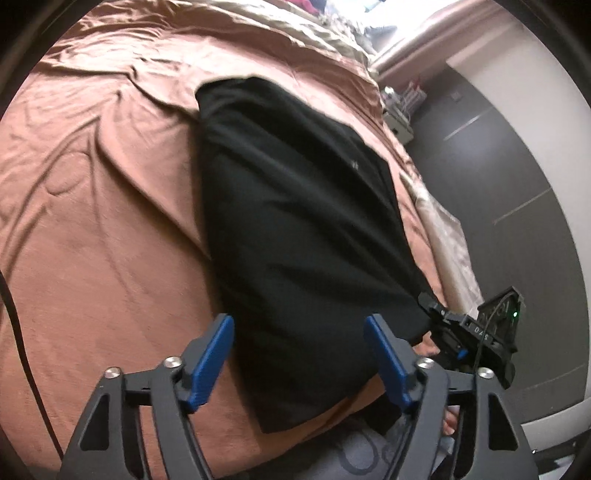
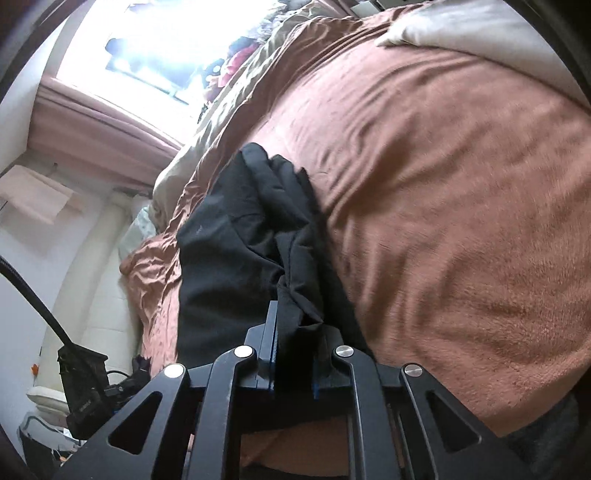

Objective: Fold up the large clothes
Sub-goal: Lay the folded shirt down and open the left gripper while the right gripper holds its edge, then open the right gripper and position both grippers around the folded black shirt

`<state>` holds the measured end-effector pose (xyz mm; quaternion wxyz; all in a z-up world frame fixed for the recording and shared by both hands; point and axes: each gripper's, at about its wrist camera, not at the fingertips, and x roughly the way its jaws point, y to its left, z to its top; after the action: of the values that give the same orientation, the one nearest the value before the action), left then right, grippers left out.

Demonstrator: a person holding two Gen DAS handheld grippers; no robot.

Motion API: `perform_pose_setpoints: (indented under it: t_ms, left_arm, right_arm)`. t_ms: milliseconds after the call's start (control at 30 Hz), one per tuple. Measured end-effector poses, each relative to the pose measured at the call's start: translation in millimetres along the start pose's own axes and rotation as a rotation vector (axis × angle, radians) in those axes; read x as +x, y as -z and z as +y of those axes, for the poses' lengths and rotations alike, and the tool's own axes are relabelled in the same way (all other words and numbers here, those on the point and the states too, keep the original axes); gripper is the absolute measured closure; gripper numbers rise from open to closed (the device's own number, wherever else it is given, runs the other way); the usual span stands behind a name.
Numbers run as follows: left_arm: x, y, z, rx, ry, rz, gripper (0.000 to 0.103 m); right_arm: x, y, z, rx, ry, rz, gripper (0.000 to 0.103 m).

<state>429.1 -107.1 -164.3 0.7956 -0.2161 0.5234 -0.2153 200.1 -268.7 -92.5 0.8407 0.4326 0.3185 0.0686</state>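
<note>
The long black fabric garment (image 1: 295,229) is lying mid-frame on the rust-brown blanket (image 1: 103,221), running away lengthwise; the right gripper (image 2: 293,332) is pinching its near corner, the left gripper (image 1: 299,354) gaping around its near edge.

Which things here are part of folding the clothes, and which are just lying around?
Part of the job:
- black garment, stretched along the bed
- right claw, shut on the garment's near edge
- left claw, open over the garment's near end
- brown blanket under the garment

Just lying about:
- beige bedding at the far end
- heap of colourful clothes by the window
</note>
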Motion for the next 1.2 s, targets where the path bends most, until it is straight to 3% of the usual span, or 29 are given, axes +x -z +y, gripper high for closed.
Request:
perform_pose_setpoints:
  t_ms: [100, 400, 633, 833, 900, 933, 967, 1000, 1200]
  left_arm:
    - [11, 5, 1, -0.003, -0.03, 0.032, 0.045]
    - [20, 14, 6, 0.006, -0.048, 0.066, 0.046]
    - [22, 14, 7, -0.001, -0.042, 0.065, 0.046]
    - [17, 15, 14, -0.016, -0.031, 0.065, 0.046]
    - [15, 16, 16, -0.016, -0.026, 0.066, 0.046]
    - [15, 17, 16, -0.018, -0.023, 0.067, 0.046]
    - [15, 16, 16, -0.017, -0.022, 0.069, 0.046]
    - [16, 16, 16, -0.014, -0.023, 0.071, 0.046]
    - [17, 14, 13, -0.004, -0.022, 0.076, 0.046]
  right_arm:
    - [-3, 3, -9, 0.013, 0.0, -0.018, 0.094]
    - [-42, 28, 3, -0.026, 0.081, -0.042, 0.094]
    - [-79, 28, 29, -0.084, 0.109, -0.064, 0.093]
    - [-84, 16, 46, -0.12, 0.103, -0.042, 0.092]
    - [-82, 8, 50, -0.141, 0.096, -0.045, 0.086]
    - [-78, 4, 52, -0.151, 0.102, -0.044, 0.067]
    - [-76, 0, 55, -0.165, 0.109, -0.046, 0.036]
    - [-73, -4, 57, -0.178, 0.114, -0.053, 0.027]
    - [-55, -23, 70, -0.257, 0.151, -0.078, 0.025]
